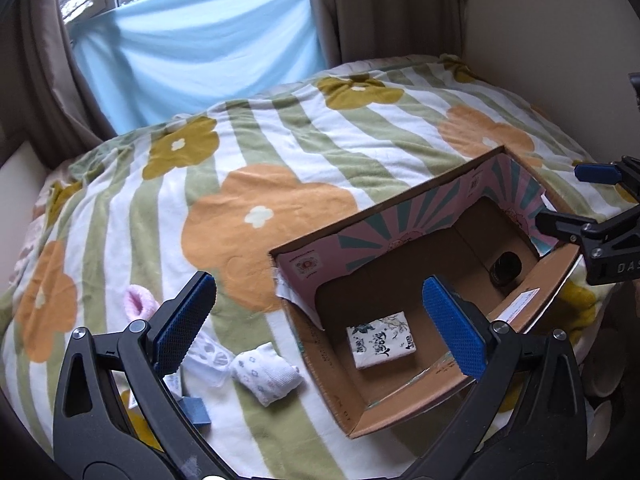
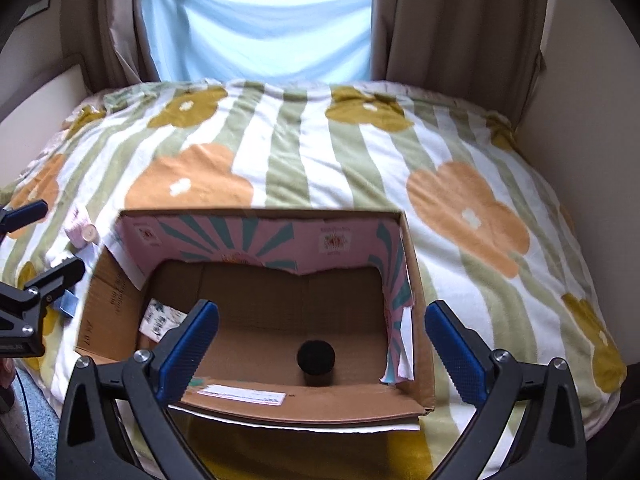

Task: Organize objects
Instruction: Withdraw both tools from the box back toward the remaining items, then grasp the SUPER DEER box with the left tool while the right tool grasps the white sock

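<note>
An open cardboard box (image 1: 332, 376) (image 2: 424, 304) lies on the flowered blanket. Inside it are a white printed tissue pack (image 1: 381, 339) (image 2: 160, 318) and a dark jar (image 1: 506, 268) (image 2: 316, 358). Left of the box on the blanket lie a rolled white patterned sock (image 1: 266, 372), a white packet (image 1: 208, 354), a pink fuzzy item (image 1: 136, 304) (image 2: 82, 232) and a blue piece (image 1: 196, 410). My left gripper (image 1: 320, 328) is open and empty, above the box's left wall. My right gripper (image 2: 322, 338) is open and empty, above the box's near side; it also shows at the right edge of the left wrist view (image 1: 576, 200).
The blanket (image 1: 260, 184) (image 2: 304, 152) covers a bed between beige walls. Brown curtains (image 2: 456, 20) and a light blue cloth (image 1: 200, 52) hang behind it. The left gripper shows at the left edge of the right wrist view (image 2: 44, 240).
</note>
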Action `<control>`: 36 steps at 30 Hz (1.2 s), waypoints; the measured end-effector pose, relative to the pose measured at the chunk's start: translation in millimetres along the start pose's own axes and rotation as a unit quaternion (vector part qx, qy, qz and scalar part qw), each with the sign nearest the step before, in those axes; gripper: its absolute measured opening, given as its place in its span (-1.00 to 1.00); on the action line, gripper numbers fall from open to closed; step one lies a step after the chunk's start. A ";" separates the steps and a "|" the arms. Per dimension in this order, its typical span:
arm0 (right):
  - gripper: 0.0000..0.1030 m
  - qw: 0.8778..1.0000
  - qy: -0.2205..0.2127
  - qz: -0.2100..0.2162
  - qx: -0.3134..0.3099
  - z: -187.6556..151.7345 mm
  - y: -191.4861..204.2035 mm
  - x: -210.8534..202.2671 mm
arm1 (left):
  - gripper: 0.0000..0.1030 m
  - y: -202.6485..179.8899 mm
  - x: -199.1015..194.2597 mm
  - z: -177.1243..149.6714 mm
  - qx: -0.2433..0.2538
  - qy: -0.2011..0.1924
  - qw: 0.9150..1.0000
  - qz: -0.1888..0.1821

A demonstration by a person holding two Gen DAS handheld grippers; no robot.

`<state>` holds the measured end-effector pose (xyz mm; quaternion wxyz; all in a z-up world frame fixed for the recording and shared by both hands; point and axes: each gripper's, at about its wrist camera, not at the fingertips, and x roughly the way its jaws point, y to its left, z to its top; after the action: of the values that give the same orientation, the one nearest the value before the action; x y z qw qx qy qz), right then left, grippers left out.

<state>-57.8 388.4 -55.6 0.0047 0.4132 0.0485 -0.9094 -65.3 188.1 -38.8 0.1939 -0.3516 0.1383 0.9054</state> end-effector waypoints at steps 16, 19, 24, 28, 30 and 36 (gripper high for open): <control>0.99 0.987 -0.078 0.101 -0.096 44.1 113.9 -73.0 | 1.00 118.3 -83.3 -6.3 -0.072 -0.027 0.992 0.100; 0.99 0.983 -0.074 0.118 -0.120 45.4 144.4 -68.6 | 1.00 143.3 -84.8 -21.1 -0.096 -0.013 0.989 0.110; 0.99 0.974 -0.050 0.149 -0.162 44.6 188.2 -50.9 | 1.00 172.2 -74.2 -50.1 -0.119 0.022 0.984 0.130; 0.99 0.963 -0.010 0.159 -0.216 38.1 225.2 -21.7 | 1.00 186.4 -52.7 -75.7 -0.132 0.058 0.978 0.149; 0.99 0.957 0.011 0.152 -0.247 31.9 241.8 -6.3 | 1.00 192.3 -37.5 -88.9 -0.142 0.081 0.975 0.148; 0.99 0.937 0.056 0.150 -0.309 13.4 276.1 32.6 | 1.00 198.8 3.3 -115.7 -0.161 0.131 0.969 0.134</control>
<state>-75.9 113.4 -94.7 0.2662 0.4444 0.2649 -0.8133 -89.2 -32.1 -101.1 -0.0077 -0.4720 0.0606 0.8795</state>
